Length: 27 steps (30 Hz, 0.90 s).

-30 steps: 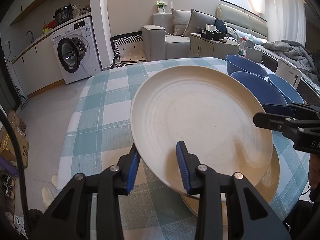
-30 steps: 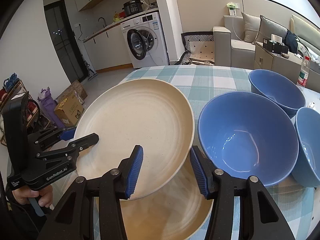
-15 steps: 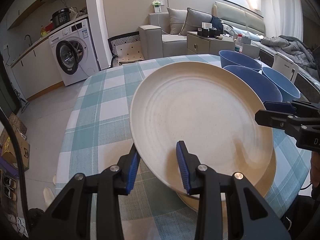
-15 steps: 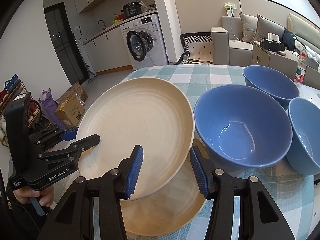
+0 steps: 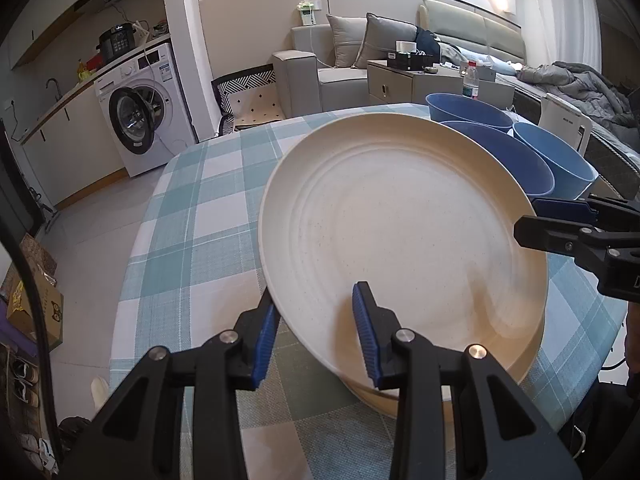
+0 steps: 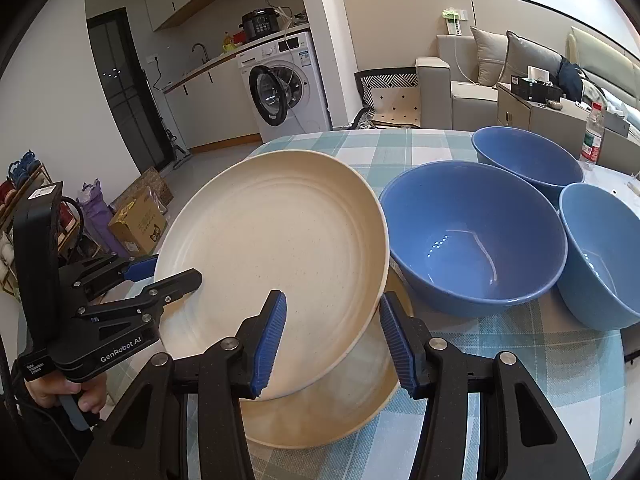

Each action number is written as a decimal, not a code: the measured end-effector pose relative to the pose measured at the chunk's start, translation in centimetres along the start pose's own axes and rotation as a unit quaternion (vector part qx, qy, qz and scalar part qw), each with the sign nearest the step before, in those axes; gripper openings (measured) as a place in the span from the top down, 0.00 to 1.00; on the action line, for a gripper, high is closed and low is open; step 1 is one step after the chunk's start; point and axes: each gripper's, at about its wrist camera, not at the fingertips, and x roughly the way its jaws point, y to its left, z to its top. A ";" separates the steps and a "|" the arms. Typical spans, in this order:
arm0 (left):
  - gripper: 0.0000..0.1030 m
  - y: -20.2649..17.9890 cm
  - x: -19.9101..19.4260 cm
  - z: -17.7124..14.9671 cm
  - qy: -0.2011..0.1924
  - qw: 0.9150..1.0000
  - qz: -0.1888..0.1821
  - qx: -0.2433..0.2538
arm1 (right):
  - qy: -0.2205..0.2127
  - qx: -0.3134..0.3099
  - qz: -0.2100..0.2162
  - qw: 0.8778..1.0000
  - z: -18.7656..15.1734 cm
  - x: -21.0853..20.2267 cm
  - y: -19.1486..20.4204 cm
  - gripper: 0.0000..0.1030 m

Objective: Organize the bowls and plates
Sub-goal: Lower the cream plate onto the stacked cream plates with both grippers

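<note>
The left tool (image 5: 316, 336) grips the near rim of a cream plate (image 5: 404, 240), one blue pad under the rim and the other on the plate's upper face, so the plate spreads away ahead of it and up to its right. The right tool (image 6: 332, 336) is clamped on the opposite rim of the same plate (image 6: 276, 256), one pad on the upper face and the other under the edge; from this tool the plate tilts up and away to the left. Each tool shows in the other's view: the right one (image 5: 532, 220) at the plate's far right edge, the left one (image 6: 168, 272) at the plate's left edge with a hand (image 6: 60, 390) on its handle. Directly below the lifted plate lies a second cream plate (image 6: 320, 412) on the checked table (image 5: 192, 240), just under and ahead of the right tool's pads. Beyond the right tool, to its right, stand three blue bowls (image 6: 476, 236), the nearest close beside the raised plate's rim, though whether they touch cannot be told.
</note>
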 end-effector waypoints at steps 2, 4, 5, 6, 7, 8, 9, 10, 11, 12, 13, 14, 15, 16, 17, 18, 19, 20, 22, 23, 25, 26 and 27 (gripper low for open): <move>0.66 -0.2 0.0 0.0 0.001 1.000 0.000 0.003 | 0.000 0.002 -0.002 1.000 -0.2 -0.1 -0.1 0.51; 0.66 -0.4 -0.1 -0.1 0.001 1.000 0.002 0.006 | 0.001 0.003 -0.003 1.000 -0.4 -0.2 -0.1 0.51; 0.66 -0.4 -0.1 -0.2 0.001 1.000 0.003 0.007 | 0.001 0.004 -0.004 1.000 -0.6 -0.2 0.0 0.51; 0.66 -0.5 -0.1 -0.2 0.001 1.000 0.003 0.008 | 0.001 0.004 -0.004 1.000 -0.7 -0.3 0.0 0.51; 0.66 -0.5 -0.1 -0.2 0.001 1.000 0.004 0.009 | 0.001 0.004 -0.005 1.000 -0.8 -0.4 0.0 0.51; 0.66 -0.5 -0.1 -0.2 0.002 1.000 0.004 0.011 | 0.001 0.004 -0.005 1.000 -0.7 -0.4 0.0 0.51; 0.66 -0.5 -0.1 -0.2 0.002 1.000 0.004 0.011 | 0.001 0.005 -0.005 1.000 -0.8 -0.4 0.0 0.51; 0.66 -0.5 -0.1 -0.3 0.002 1.000 0.003 0.010 | 0.001 0.005 -0.004 1.000 -0.9 -0.5 0.0 0.51; 0.66 -0.6 -0.1 -0.4 0.004 1.000 0.003 0.010 | 0.001 0.005 -0.003 1.000 -1.0 -0.6 0.1 0.51; 0.65 -0.5 -0.1 -0.5 0.006 1.000 0.001 0.009 | 0.002 0.005 -0.003 1.000 -1.1 -0.6 0.0 0.51; 0.65 -0.6 0.0 -0.7 0.008 1.000 0.000 0.007 | 0.002 0.005 -0.003 1.000 -1.2 -0.5 0.0 0.51; 0.65 -0.6 0.0 -0.8 0.009 1.000 0.000 0.007 | 0.004 0.005 -0.002 1.000 -1.3 -0.5 0.0 0.51; 0.65 -0.6 0.0 -0.9 0.010 1.000 0.002 0.008 | 0.004 0.005 -0.002 1.000 -1.4 -0.5 0.0 0.51; 0.65 -0.7 0.0 -1.0 0.011 1.000 0.002 0.008 | 0.006 0.006 -0.001 1.000 -1.4 -0.4 -0.2 0.51; 0.65 -0.7 0.0 -1.0 0.012 1.000 0.002 0.008 | 0.007 0.006 -0.001 1.000 -1.5 -0.3 -0.2 0.51; 0.65 -0.7 0.0 -1.1 0.012 1.000 0.003 0.009 | 0.008 0.006 -0.001 1.000 -1.7 -0.4 -0.2 0.51; 0.65 -0.8 0.0 -1.1 0.013 1.000 0.003 0.009 | 0.009 0.006 0.000 1.000 -1.8 -0.4 -0.2 0.51; 0.65 -0.8 0.0 -1.1 0.014 1.000 0.003 0.010 | 0.009 0.007 -0.001 1.000 -1.9 -0.5 -0.1 0.51; 0.65 -1.0 0.0 -1.2 0.014 1.000 0.004 0.012 | 0.009 0.007 -0.002 1.000 -2.1 -0.6 -0.2 0.51; 0.65 -1.1 0.1 -1.2 0.015 1.000 0.004 0.014 | 0.010 0.008 -0.002 1.000 -2.2 -0.7 -0.2 0.51; 0.65 -1.2 0.1 -1.2 0.017 1.000 0.003 0.016 | 0.011 0.009 -0.004 1.000 -2.3 -0.7 -0.3 0.51; 0.65 -1.3 0.2 -1.2 0.018 1.000 0.003 0.016 | 0.012 0.009 -0.004 1.000 -2.4 -0.7 -0.4 0.51; 0.65 -1.4 0.2 -1.2 0.019 1.000 0.004 0.017 | 0.013 0.010 -0.003 1.000 -2.5 -0.7 -0.4 0.51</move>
